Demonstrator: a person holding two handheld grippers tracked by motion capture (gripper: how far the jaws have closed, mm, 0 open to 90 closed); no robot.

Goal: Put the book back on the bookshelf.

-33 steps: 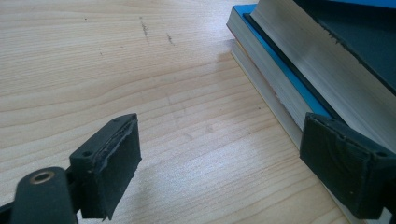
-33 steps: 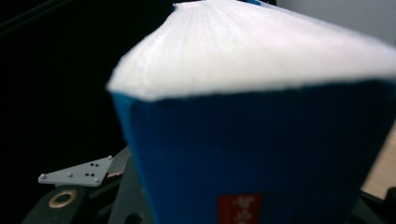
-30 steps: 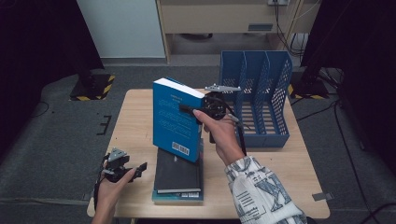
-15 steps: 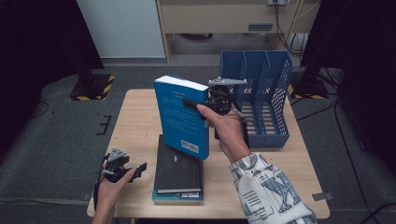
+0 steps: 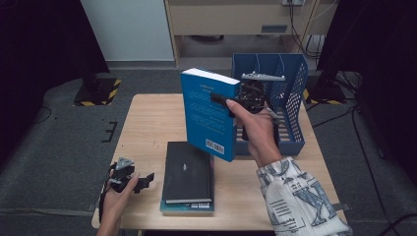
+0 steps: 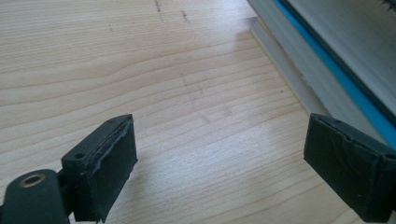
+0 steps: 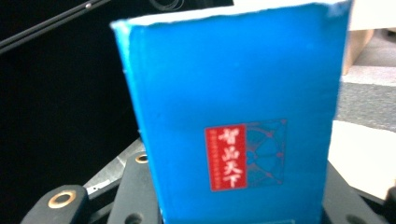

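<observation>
Book (image 5: 209,113) up in right gripper (image 5: 231,102), jaws tight on it | left gripper (image 5: 140,181) wide open, empty | we keep it straight and slide it slowly into blue rack (image 5: 295,98).

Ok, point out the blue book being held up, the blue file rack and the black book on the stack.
blue book (image 5: 209,115), high view, middle of its back cover.
blue file rack (image 5: 293,98), high view, right mesh wall.
black book (image 5: 188,172), high view, middle of its cover.

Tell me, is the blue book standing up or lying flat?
Standing up, in the air. The right gripper holds the blue book upright above the table.
</observation>
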